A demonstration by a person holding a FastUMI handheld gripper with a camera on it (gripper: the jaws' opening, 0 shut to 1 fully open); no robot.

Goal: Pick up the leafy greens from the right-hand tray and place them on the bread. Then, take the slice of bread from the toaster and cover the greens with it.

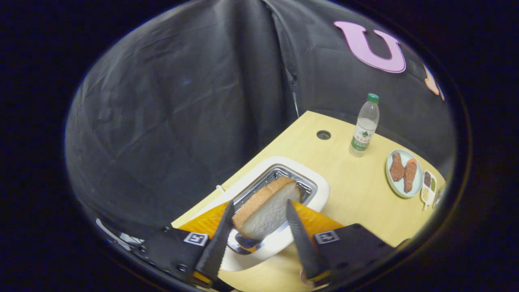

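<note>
While your gripper (259,211) hangs above the white toaster (320,190), both fingers press the flat faces of the bread slice (265,209), clamped on it. The slice sits tilted, its lower end over the slot (whether it touches the slot, you cannot tell). Beyond, on the wooden table (352,194), stand a water bottle (364,125) and a plate of meat pieces (403,173).

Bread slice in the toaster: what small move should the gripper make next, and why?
Probably close the fingers on the pale, brown-crusted bread slice. It stands tilted out of the white toaster's metal slot, between the two fingers, which flank its faces; whether they already press on it is unclear. Then lift straight up.
</note>
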